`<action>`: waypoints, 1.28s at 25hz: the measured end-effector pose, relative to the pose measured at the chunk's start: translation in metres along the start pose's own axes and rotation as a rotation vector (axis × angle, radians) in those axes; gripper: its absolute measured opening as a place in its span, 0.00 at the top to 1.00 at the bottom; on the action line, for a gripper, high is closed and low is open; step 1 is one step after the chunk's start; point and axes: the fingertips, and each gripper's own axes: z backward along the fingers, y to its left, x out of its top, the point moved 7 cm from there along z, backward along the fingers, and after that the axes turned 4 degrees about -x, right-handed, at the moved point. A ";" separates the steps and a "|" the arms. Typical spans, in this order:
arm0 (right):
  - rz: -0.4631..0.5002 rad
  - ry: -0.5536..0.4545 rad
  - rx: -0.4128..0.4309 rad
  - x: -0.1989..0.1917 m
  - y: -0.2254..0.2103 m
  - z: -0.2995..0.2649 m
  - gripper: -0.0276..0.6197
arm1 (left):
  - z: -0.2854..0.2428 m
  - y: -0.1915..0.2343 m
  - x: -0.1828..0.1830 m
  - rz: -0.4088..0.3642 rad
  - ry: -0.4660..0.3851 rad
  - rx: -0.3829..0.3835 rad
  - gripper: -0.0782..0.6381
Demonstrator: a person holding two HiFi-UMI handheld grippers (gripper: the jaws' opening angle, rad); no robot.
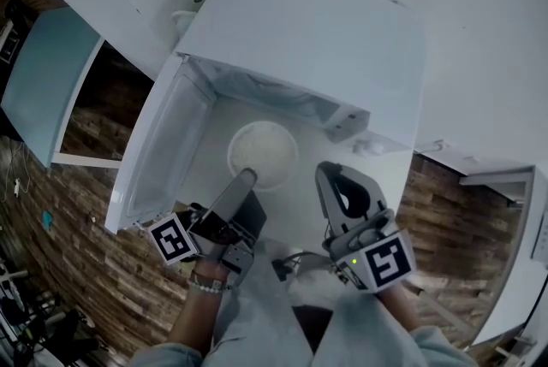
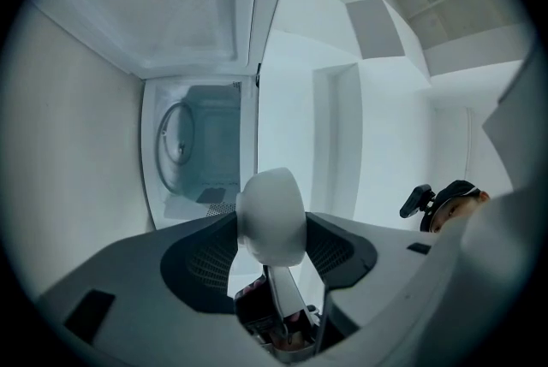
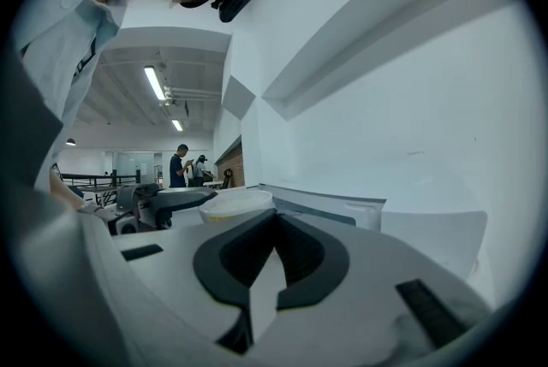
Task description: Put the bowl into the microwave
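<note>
Seen from above, a white bowl [image 1: 263, 153] sits at the centre of the frame on the white worktop [image 1: 295, 196]. It is just in front of the microwave [image 1: 300, 32], whose door [image 1: 163, 151] hangs open at left. The left gripper [image 1: 245, 179] points up at the bowl's lower rim. Its fingers [image 2: 197, 263] are a little apart and closed against a white rounded piece [image 2: 272, 216] on a thin stem. The right gripper [image 1: 330, 173], lower right of the bowl, has its fingers [image 3: 231, 258] shut and empty.

Brown wood planking [image 1: 77, 271] across the head view's lower left; pale blue panel [image 1: 43, 74] at upper left. Left of centre in the right gripper view, strip light [image 3: 155, 83] above two distant people [image 3: 180, 166].
</note>
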 end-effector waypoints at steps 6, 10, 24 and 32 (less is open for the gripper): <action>0.038 -0.031 -0.010 0.004 0.009 -0.013 0.95 | -0.009 0.006 0.014 0.012 0.045 0.002 0.56; 0.043 -0.005 -0.027 0.001 0.010 -0.021 0.95 | -0.015 0.015 0.024 0.025 0.062 0.009 0.56; 0.033 0.104 -0.109 -0.038 -0.003 -0.051 0.95 | -0.041 0.075 0.052 0.044 0.131 0.060 0.56; 0.034 0.156 -0.112 -0.058 -0.009 -0.069 0.95 | -0.054 0.107 0.065 0.051 0.137 0.089 0.56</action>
